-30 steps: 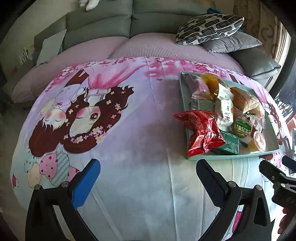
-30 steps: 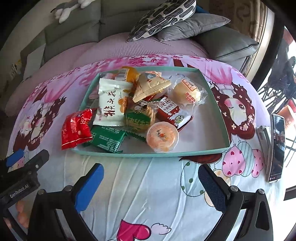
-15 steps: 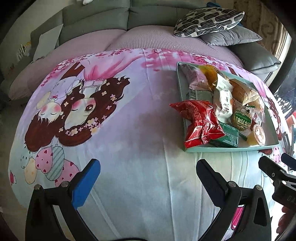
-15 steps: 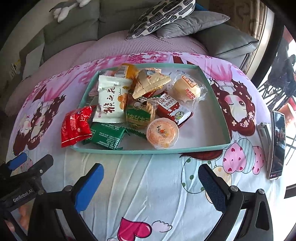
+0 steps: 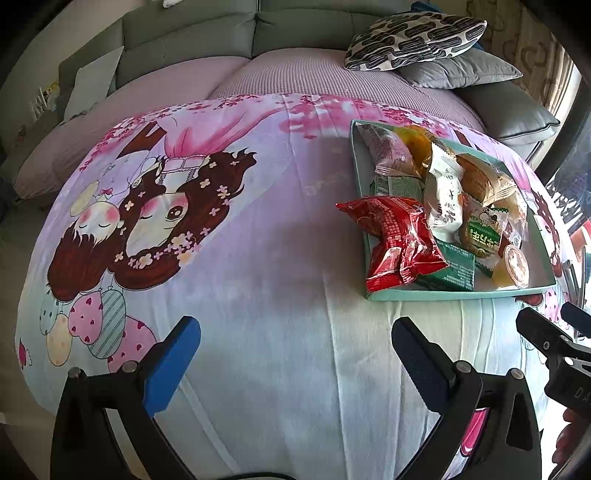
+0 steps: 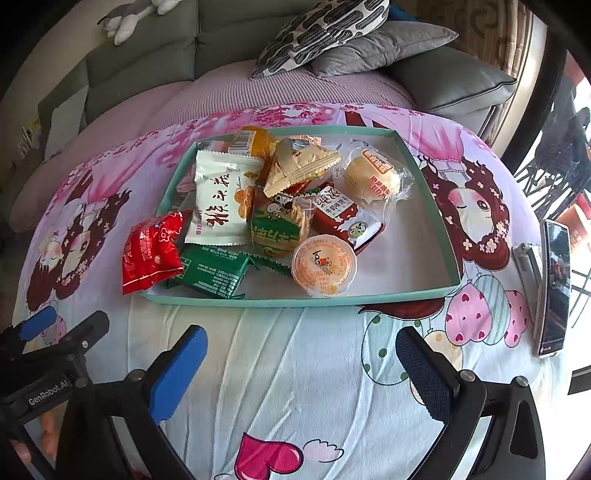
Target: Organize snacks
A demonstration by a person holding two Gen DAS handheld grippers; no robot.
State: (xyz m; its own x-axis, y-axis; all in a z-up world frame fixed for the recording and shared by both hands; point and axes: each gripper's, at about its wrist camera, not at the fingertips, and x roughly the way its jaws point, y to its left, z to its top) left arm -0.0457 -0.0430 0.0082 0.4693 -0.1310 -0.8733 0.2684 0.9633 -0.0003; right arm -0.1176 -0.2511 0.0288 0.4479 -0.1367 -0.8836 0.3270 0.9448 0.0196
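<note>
A teal tray (image 6: 448,243) (image 5: 458,294) on the cartoon-print cloth holds several snacks: a white packet (image 6: 221,203), a green packet (image 6: 212,271), an orange jelly cup (image 6: 324,266), a wrapped bun (image 6: 373,179). A red packet (image 6: 151,251) (image 5: 397,242) hangs over the tray's left rim. My left gripper (image 5: 295,363) is open and empty, left of the tray. My right gripper (image 6: 301,369) is open and empty, just in front of the tray.
A phone (image 6: 554,288) lies on the cloth right of the tray. A grey sofa with a patterned pillow (image 6: 321,27) and a grey cushion (image 6: 376,46) stands behind. The cloth-covered table is rounded and drops off at its edges.
Both grippers have drawn back slightly from the tray and stay open. The snacks and tray have not moved.
</note>
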